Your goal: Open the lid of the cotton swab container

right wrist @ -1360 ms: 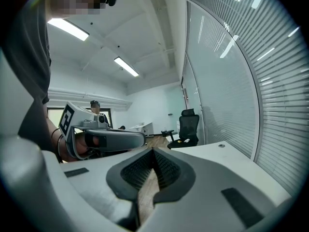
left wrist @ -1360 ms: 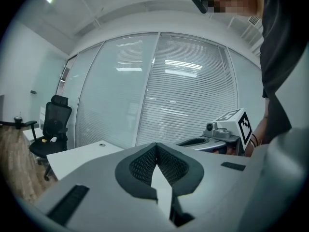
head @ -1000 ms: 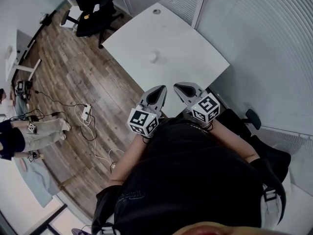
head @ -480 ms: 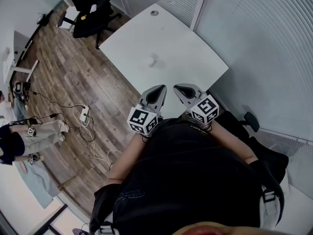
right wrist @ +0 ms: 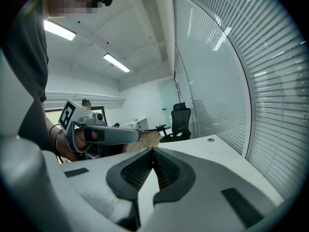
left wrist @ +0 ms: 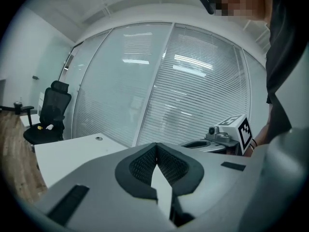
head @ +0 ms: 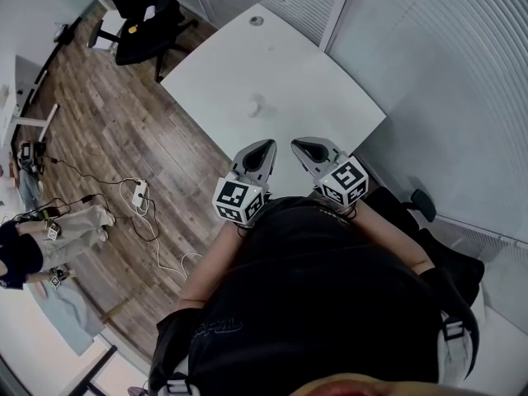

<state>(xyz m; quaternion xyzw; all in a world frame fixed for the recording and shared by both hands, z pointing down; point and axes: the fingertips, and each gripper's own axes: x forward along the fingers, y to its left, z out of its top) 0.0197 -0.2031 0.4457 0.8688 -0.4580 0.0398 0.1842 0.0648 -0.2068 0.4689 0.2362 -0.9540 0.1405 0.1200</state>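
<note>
Approach stage, by the look of it, with no contact made and the lid not yet touched.

Holds the left gripper (head: 262,148) and the right gripper (head: 301,147) side by side, close to the body, over the near corner of the surface (head: 330,89). Shows both clenched fully, tip against tip. Nothing between the left fingers (left wrist: 140,166), nothing between the right fingers (right wrist: 137,170).

Cotton swab container (head: 258,104): small, white, alone near the middle of the surface, well apart from both grippers. Too small in the head view to say how the lid sits or how it fastens. Not to be made out in either gripper view, only a bare stretch of surface beside the fingers. Beyond the far left edge, an office chair (head: 140,15) on the wooden floor (head: 124,130), out of the way.

Calls next for reaching forward and down toward the middle of the surface and releasing both pairs of fingers along the way. Then probably steadying the container's body with one gripper and taking the lid with the other. Likely to slide or tip if pulled one-handed, being so small and light. Worth closing in first to see whether the lid flips, lifts or twists before choosing a grip.
</note>
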